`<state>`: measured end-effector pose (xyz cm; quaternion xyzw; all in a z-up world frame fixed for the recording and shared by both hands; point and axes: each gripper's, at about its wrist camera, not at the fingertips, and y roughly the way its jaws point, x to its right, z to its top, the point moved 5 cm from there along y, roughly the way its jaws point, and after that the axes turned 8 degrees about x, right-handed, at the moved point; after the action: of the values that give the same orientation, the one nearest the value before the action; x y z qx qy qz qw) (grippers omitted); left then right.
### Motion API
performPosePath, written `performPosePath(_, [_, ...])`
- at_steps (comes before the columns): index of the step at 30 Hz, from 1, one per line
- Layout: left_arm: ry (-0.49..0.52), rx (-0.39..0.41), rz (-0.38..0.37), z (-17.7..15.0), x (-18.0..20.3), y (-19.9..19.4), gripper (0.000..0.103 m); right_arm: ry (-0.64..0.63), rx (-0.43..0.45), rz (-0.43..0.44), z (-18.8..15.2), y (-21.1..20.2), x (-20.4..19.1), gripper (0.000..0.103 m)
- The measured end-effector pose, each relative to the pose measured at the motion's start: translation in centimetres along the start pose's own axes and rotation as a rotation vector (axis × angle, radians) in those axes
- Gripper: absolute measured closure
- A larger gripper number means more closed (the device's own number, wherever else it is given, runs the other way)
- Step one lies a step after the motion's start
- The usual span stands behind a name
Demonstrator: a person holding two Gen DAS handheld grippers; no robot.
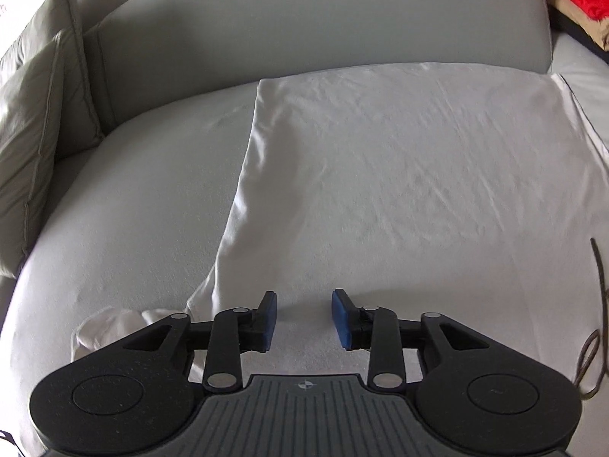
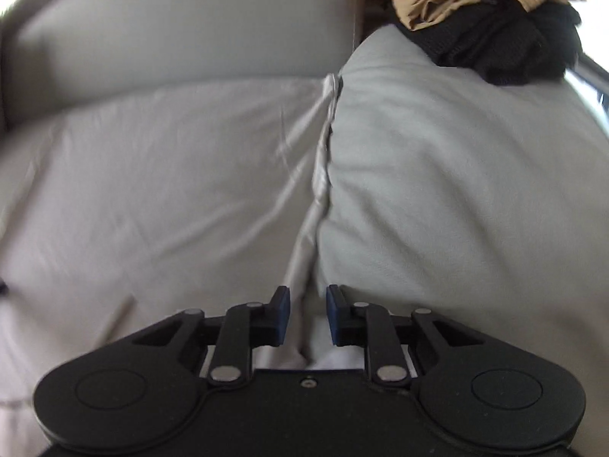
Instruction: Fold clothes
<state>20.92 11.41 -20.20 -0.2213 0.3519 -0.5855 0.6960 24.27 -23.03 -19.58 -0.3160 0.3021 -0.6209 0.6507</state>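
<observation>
A white garment [image 1: 399,175] lies spread flat on the sofa seat, its left edge folded straight and a sleeve bunched at the near left [image 1: 110,323]. My left gripper [image 1: 304,320] is open and empty, just above the garment's near edge. In the right wrist view the same white garment [image 2: 152,190] covers the left half, its right edge gathered into a ridge along the seat gap. My right gripper [image 2: 307,314] is open, with its jaws either side of that ridge of cloth [image 2: 304,293], not closed on it.
The grey sofa back [image 1: 304,26] runs across the far side, with a grey cushion [image 1: 34,122] at the left. A pile of red, tan and black clothes [image 2: 491,15] sits on the right seat cushion [image 2: 456,175]. A dark cord [image 1: 597,304] lies at the right.
</observation>
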Motion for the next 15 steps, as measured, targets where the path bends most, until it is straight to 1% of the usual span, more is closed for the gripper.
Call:
performPosePath(4, [-0.009, -0.004, -0.002, -0.3, -0.4, 0.0, 0.069, 0.043, -0.055, 0.036, -0.5, -0.6, 0.9, 0.086])
performPosePath(8, [-0.009, -0.004, 0.001, -0.3, -0.5, -0.2, 0.069, 0.086, -0.055, 0.110, -0.7, -0.7, 1.1, 0.078])
performPosePath(10, [-0.009, -0.003, 0.005, -0.3, -0.6, -0.2, 0.069, 0.089, -0.066, 0.117, -1.0, -0.4, 1.0, 0.079])
performPosePath(13, [-0.006, -0.001, 0.010, -0.4, -0.6, -0.2, 0.068, 0.062, -0.082, 0.114, -1.3, 0.1, 0.3, 0.079])
performPosePath(15, [-0.003, 0.001, 0.013, -0.4, -0.7, -0.2, 0.067, 0.039, -0.089, 0.101, -1.5, 0.5, -0.2, 0.081])
